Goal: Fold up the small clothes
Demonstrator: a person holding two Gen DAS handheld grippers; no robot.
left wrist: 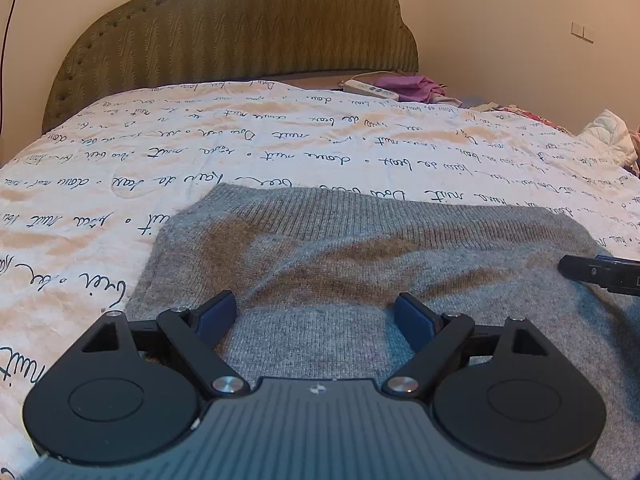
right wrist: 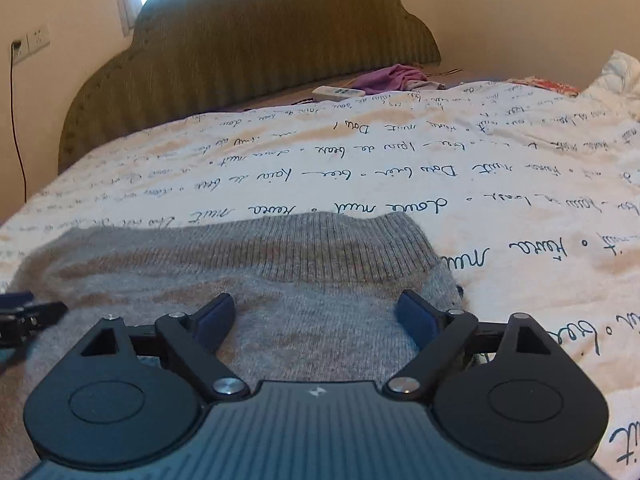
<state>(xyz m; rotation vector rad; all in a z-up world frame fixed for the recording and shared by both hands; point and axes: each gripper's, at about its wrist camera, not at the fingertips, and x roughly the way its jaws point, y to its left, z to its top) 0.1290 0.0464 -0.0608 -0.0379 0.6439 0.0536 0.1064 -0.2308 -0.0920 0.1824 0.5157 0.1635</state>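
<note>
A grey knitted garment (left wrist: 360,248) with a ribbed band along its far edge lies flat on the bed. It also shows in the right wrist view (right wrist: 248,264). My left gripper (left wrist: 316,312) is open, low over the garment's near left part, holding nothing. My right gripper (right wrist: 318,312) is open over the garment's near right part, holding nothing. The right gripper's finger shows at the right edge of the left wrist view (left wrist: 600,274). The left gripper's finger shows at the left edge of the right wrist view (right wrist: 24,316).
The bed has a white cover with black script (left wrist: 280,152) and a green padded headboard (left wrist: 248,24). A purple cloth (left wrist: 408,86) and a white power strip (left wrist: 370,90) lie near the headboard. More clothes are piled at the far right (left wrist: 608,136).
</note>
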